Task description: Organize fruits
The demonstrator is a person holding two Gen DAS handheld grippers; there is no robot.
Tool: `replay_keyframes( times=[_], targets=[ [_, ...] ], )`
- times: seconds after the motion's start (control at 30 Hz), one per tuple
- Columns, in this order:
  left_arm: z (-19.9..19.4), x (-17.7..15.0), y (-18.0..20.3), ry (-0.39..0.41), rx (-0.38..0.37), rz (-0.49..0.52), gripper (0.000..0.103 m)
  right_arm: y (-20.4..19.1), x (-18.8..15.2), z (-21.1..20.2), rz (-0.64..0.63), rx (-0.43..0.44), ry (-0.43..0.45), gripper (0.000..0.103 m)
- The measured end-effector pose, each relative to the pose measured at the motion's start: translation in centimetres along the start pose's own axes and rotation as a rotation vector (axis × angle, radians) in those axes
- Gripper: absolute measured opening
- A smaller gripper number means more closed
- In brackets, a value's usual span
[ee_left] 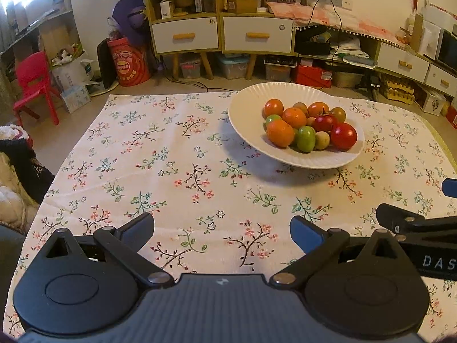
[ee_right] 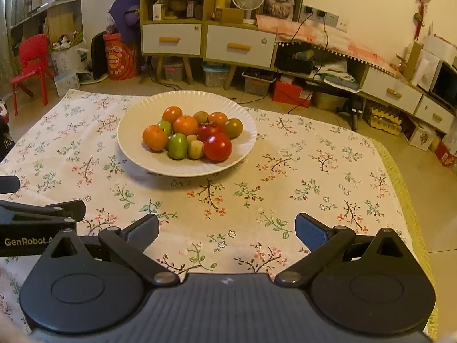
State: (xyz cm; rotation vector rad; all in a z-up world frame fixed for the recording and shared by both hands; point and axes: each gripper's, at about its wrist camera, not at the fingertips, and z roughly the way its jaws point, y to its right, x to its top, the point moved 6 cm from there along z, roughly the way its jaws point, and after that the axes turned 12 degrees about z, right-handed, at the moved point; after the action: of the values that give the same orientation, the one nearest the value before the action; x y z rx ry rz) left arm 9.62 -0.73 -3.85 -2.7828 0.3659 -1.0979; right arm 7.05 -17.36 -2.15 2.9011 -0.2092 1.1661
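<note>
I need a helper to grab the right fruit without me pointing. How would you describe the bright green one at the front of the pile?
On the floral tablecloth stands a wide white ribbed plate heaped with small round fruits. At the pile's near edge lies the glossy bright green oval fruit, between an orange one and a pale yellowish one, the brightest green there.

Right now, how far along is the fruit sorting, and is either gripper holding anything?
Done: the fruits all sit heaped together in the white plate; none lies loose on the tablecloth.
In hand: nothing. The left gripper and right gripper are both open and empty over bare cloth, short of the plate.
Left: I can't tell; no other container shows, so this may be the finish or the start.
</note>
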Motion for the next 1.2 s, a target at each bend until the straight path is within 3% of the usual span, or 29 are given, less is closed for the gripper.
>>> replay_keyframes(
  times=[1.2],
  targets=[
    [-0.01, -0.46, -0.05, -0.011, 0.003, 0.012, 0.1, -0.37, 0.0, -0.33, -0.002, 0.009, -0.003, 0.102]
  ],
)
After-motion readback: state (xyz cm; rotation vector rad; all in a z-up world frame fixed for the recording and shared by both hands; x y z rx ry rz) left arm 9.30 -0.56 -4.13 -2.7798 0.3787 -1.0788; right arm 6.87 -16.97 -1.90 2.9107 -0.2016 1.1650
